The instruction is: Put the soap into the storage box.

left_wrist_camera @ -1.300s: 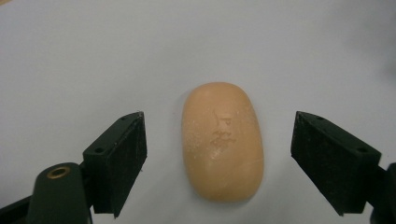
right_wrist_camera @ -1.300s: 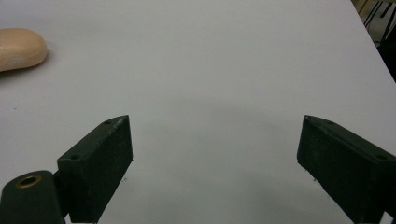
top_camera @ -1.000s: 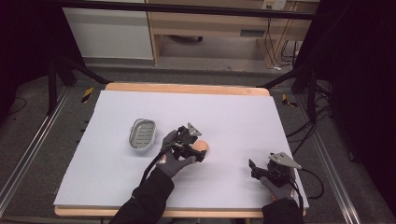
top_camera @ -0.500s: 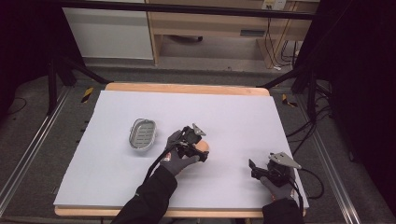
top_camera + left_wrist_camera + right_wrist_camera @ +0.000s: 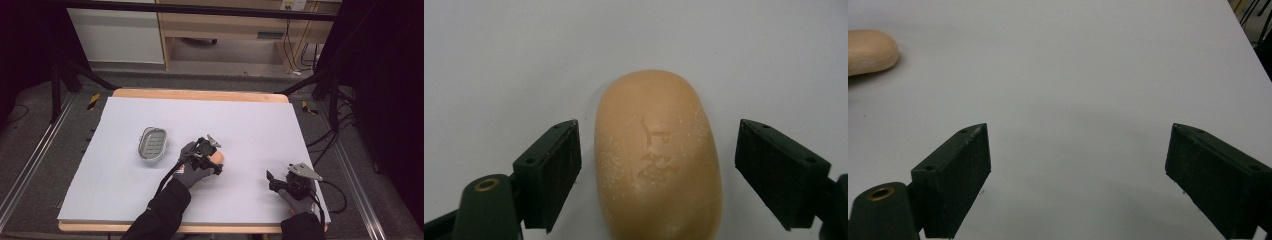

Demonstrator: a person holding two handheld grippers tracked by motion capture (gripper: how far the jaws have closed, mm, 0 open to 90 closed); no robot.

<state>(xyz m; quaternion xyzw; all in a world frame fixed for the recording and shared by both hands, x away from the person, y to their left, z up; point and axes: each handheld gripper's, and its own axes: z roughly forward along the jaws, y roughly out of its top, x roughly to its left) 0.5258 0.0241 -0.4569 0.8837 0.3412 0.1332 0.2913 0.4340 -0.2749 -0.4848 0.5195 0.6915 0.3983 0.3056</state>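
On the white-covered desk (image 5: 125, 190) the leftmost thing is the grey dish (image 5: 152, 144), an oval tray with a ribbed floor, lying empty. Just right of the dish, and apart from it, lies the soap (image 5: 656, 155), a tan oval bar with a worn stamp pressed into its top face and a dusting of pale flecks; it rests flat on the sheet. The left tongs (image 5: 209, 152) hang over the soap with jaws apart, one on each long side of the bar and neither touching it, so nothing is gripped yet. By its look the soap is a stiff, fairly light solid, dry here and so less slick than wet soap, though its rounded flanks could still squirt out from flat jaws if pinched near an end. The safest hold, I judge, is across the narrow width at the middle of the bar, where the sides run nearly parallel, with a firm but not crushing squeeze, since the surface would dent or scuff. Well to the right of the soap, near the desk's front edge, the right tongs (image 5: 287, 182) rest low in a gloved hand with jaws wide apart and only bare sheet between them; from their own camera the soap's end shows far off at upper left.
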